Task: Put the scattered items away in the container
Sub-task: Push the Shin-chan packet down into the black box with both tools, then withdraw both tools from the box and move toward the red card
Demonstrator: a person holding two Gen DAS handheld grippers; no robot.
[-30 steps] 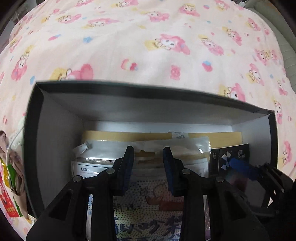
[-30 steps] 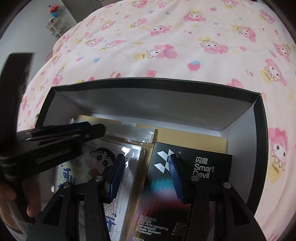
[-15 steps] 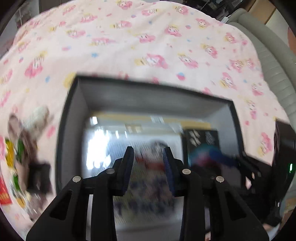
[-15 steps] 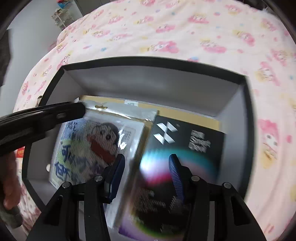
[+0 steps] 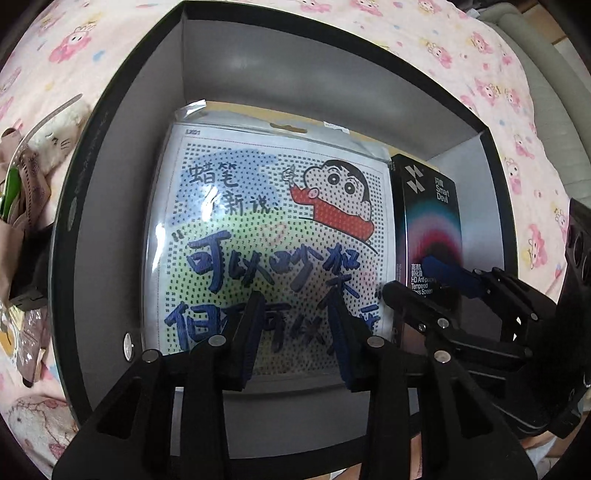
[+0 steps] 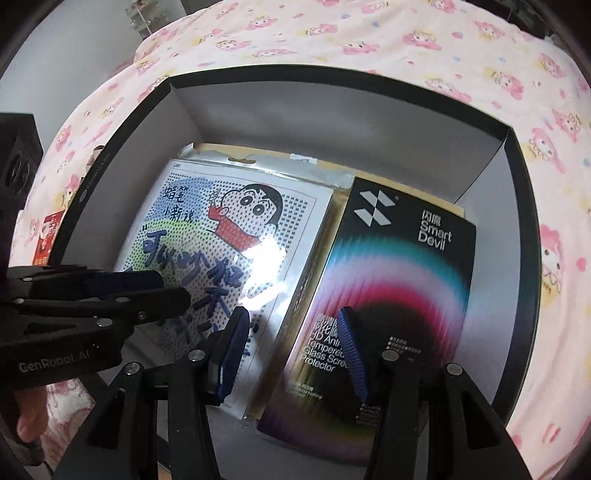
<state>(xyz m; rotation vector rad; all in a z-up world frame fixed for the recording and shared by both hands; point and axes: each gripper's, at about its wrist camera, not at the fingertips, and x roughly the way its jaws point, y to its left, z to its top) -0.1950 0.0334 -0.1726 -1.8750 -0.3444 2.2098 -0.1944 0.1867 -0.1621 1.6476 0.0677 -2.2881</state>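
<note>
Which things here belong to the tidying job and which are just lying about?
Job: black box; cartoon bead kit, Smart Devil screen protector, both inside; plush cat and snack packets outside.
Lying about: pink bedsheet; shelf.

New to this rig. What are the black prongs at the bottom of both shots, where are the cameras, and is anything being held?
Each picture comes from a fisheye camera on a hand-held two-finger gripper, looking along its fingers. A person holds one per hand; no robot arm. The left gripper hangs over a cartoon bead-art packet; its jaws have just been opening, nothing pinched. The right gripper is open over a black screen-protector box. Both items lie flat inside a black-rimmed cardboard box on a pink printed bedsheet. A few small items remain outside it.
</note>
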